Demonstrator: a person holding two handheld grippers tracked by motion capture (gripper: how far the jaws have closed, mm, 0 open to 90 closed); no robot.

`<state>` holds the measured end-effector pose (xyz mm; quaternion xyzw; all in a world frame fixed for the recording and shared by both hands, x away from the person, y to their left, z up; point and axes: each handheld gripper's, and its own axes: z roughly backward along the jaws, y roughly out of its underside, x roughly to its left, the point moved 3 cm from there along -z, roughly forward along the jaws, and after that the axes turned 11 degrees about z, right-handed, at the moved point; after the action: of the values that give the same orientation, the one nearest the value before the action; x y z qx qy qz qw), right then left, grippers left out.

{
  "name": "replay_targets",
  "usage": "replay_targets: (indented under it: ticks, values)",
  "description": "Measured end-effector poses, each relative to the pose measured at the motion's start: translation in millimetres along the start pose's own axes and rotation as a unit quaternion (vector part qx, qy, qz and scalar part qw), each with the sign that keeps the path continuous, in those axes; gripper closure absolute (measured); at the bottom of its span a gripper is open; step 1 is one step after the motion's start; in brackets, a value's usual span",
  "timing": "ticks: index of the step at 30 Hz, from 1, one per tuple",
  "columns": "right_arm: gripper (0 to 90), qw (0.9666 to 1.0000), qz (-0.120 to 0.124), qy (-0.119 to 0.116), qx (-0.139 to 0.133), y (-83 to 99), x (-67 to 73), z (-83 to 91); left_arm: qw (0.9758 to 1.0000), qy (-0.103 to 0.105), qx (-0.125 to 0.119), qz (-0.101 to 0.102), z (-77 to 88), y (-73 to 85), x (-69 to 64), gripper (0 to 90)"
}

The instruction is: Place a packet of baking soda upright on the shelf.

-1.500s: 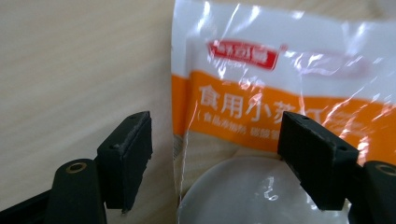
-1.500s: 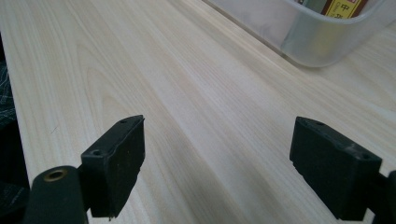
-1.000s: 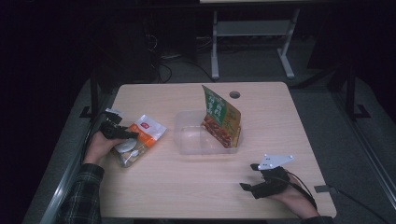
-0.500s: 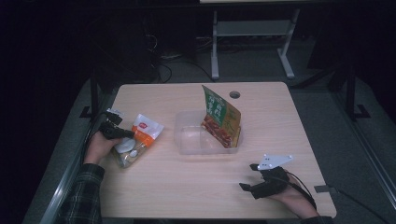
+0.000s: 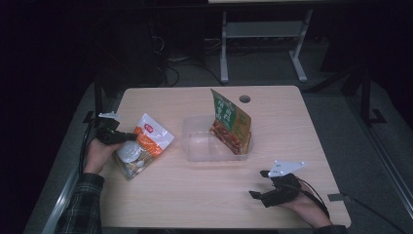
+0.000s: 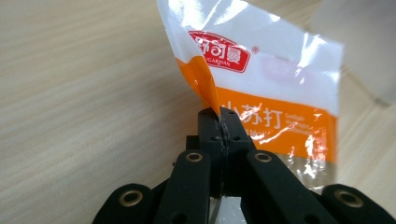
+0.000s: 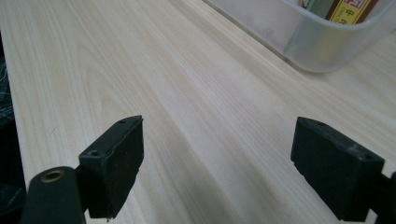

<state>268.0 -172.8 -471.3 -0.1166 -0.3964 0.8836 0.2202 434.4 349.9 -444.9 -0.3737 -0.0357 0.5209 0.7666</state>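
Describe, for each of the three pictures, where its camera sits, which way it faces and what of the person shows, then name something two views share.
High view: fixed above the person's side, looking forward and down on the table; both forearms and hands enter from below, left gripper at left, right gripper at right.
Left gripper view: rides the left gripper, looking along its jaws, shut on the orange snack bag.
Right gripper view: rides the right gripper, looking along its open jaws across the tabletop toward the clear container.
Shared: snack bag in high and left gripper views; container in high and right gripper views.
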Motion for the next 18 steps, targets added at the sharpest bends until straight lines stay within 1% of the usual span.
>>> replay_targets:
  ticks: [2,3,7,11,12,15,17,18]
  values:
    - [16.1,1.0,0.005,-0.001,-0.002,-1.0,-0.8,-1.1,0.9999,0.005,-0.011,-0.001,5.5,-0.4,-4.2,89.8]
    - [15.8,1.0,0.002,-0.002,-0.001,-1.7,-0.8,-1.8,0.9999,0.007,-0.015,-0.003,8.3,-0.4,-6.7,89.8]
    - [17.0,1.0,0.005,-0.006,-0.004,-4.7,-1.6,-4.4,0.9991,0.023,-0.035,-0.005,19.1,1.1,-18.1,89.8]
    - [20.2,0.9999,0.009,-0.01,-0.01,-9.5,-0.9,-4.6,0.9982,0.029,-0.052,-0.013,30.6,2.9,-29.3,89.8]
    - [20.5,0.9998,0.012,-0.011,-0.013,-11.6,-0.4,-4.7,0.998,0.029,-0.054,-0.011,32.8,3.4,-31.3,89.8]
    - [21.5,0.9997,0.008,-0.021,-0.012,-15.4,1.3,-4.7,0.9973,0.034,-0.064,-0.015,41.2,5.3,-36.7,89.9]
    - [22.1,0.9997,0.012,-0.017,-0.017,-17.7,1.7,-4.0,0.9964,0.039,-0.074,-0.014,47.9,7.0,-41.7,89.9]
    - [23.0,0.9995,0.009,-0.022,-0.02,-20.0,1.9,-3.0,0.9961,0.04,-0.077,-0.017,51.1,7.7,-43.3,89.9]
